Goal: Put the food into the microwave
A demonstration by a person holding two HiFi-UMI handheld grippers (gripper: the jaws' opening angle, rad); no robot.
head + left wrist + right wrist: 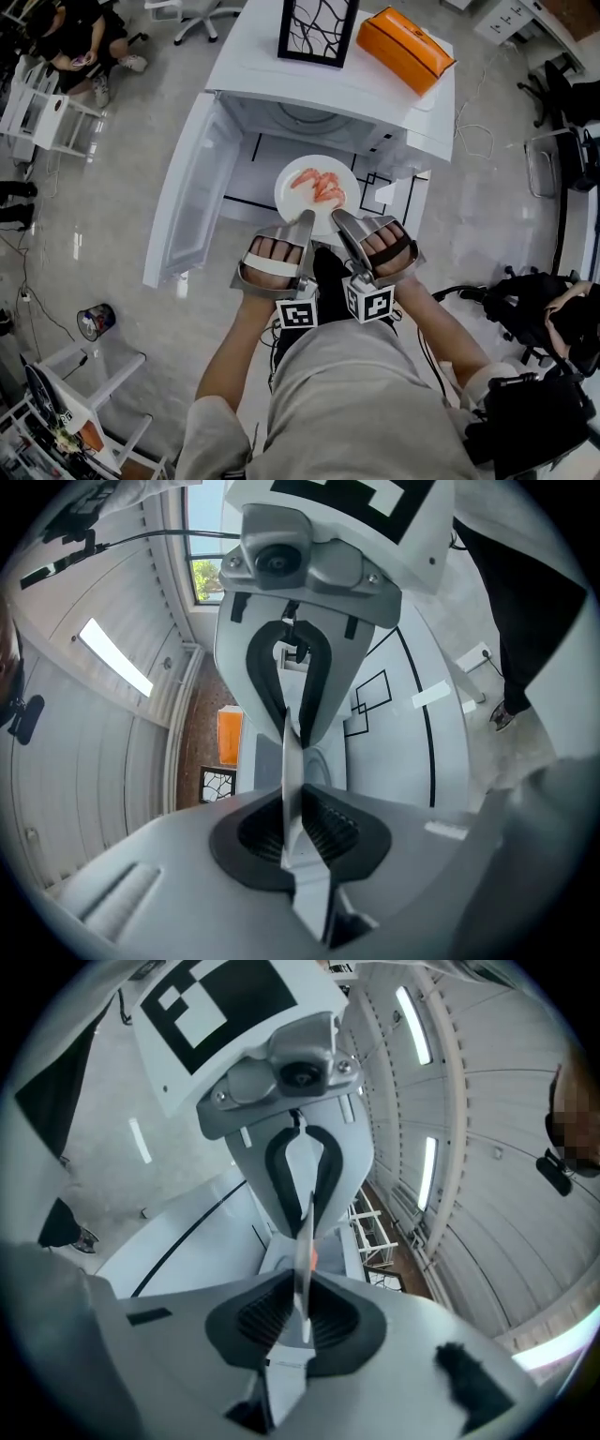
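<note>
**Two-handed carry: plate level, straight into the open cavity**

At the left, the microwave's door [192, 202] stands swung fully open, so the way in looks free on that side. The left gripper [307, 219] is clamped on the near rim of the white plate [292, 199]; its own view shows the rim edge-on between the ribbed pads. The shrimp [321, 186] lie loose in the middle of the plate. The plate is in the air just in front of the opening of the microwave [375, 94], not yet inside. The right gripper [339, 217] is closed on the same near rim, just beside the left one, with the plate edge pinched between its pads.

Both grips sit close together on one side, so the far edge probably wants to dip. Doing this step well likely means keeping both wrists matched so the plate stays flat and the shrimp do not slide. The hands should advance together, straight over the cavity's lip. The plate should rest on the round tray inside before either grip loosens. The frame [317, 28] and the orange pouch [405, 47] on top are well clear of the path.
</note>
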